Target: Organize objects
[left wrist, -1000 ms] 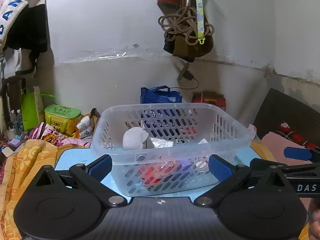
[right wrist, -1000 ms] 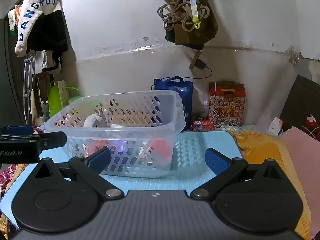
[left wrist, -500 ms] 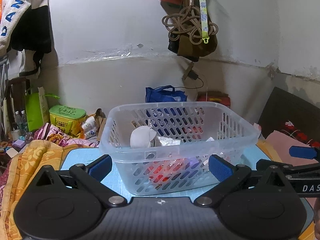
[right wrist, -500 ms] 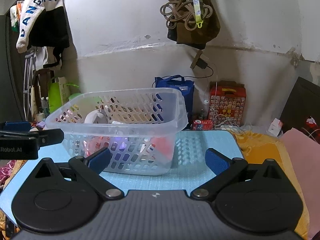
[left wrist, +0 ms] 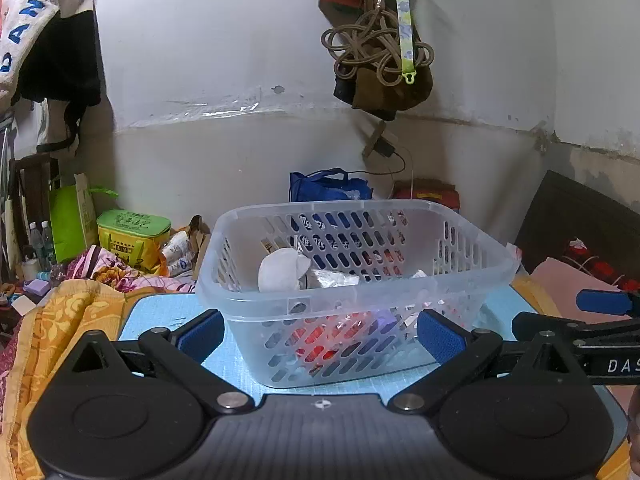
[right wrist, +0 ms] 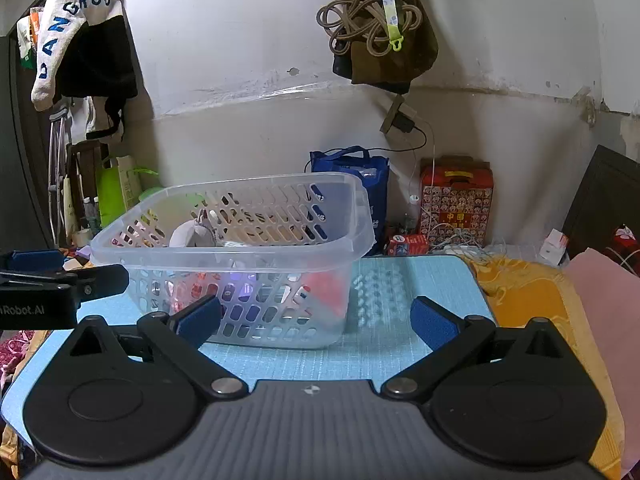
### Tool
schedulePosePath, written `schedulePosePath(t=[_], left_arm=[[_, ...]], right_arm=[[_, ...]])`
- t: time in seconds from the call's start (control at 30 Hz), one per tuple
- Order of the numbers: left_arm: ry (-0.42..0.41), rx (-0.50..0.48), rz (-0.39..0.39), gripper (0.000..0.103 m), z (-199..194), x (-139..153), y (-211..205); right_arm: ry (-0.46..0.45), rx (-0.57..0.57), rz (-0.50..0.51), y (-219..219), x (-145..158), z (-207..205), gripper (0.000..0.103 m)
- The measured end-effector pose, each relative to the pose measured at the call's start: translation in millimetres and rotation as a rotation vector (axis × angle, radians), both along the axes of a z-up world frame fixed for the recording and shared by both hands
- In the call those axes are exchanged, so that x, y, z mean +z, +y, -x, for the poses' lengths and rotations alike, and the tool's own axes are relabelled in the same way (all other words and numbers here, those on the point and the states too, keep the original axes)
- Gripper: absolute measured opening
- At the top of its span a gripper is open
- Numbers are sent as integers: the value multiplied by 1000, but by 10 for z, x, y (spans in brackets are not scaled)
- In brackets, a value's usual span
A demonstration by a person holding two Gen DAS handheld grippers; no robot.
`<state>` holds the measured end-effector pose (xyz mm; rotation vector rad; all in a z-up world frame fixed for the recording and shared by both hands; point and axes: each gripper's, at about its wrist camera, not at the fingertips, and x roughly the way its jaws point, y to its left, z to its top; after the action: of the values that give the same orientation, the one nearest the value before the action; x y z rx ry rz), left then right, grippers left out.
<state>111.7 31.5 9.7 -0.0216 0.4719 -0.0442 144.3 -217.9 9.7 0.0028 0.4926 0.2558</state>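
Note:
A clear perforated plastic basket [left wrist: 472,256] stands on a light blue mat [left wrist: 160,312]; it also shows in the right wrist view [right wrist: 352,236]. Inside lie a white rounded object [left wrist: 282,270], crumpled silvery wrap [left wrist: 332,278] and red and purple items seen through the wall. My left gripper [left wrist: 320,334] is open and empty, just in front of the basket's near wall. My right gripper [right wrist: 316,318] is open and empty, in front of the basket's right corner. Each gripper's fingers show at the edge of the other's view.
The mat [right wrist: 400,344] lies on orange bedding [right wrist: 520,284] with a pink cloth [right wrist: 600,312] to the right. Against the wall stand a blue bag [right wrist: 352,172], a red box [right wrist: 456,200] and a green case [left wrist: 132,232]. A brown bag with rope [left wrist: 380,60] hangs above.
Both grippers have drawn back slightly from the basket and the left view has shifted leftward, so the basket sits further right. Both stay open and empty.

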Motion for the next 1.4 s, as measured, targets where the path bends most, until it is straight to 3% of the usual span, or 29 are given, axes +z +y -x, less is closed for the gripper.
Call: schedulePosePath(t=[1.4], left_arm=[[8, -6, -3, 103, 18, -39, -16]], right_arm=[[9, 6, 1, 32, -6, 19, 103]])
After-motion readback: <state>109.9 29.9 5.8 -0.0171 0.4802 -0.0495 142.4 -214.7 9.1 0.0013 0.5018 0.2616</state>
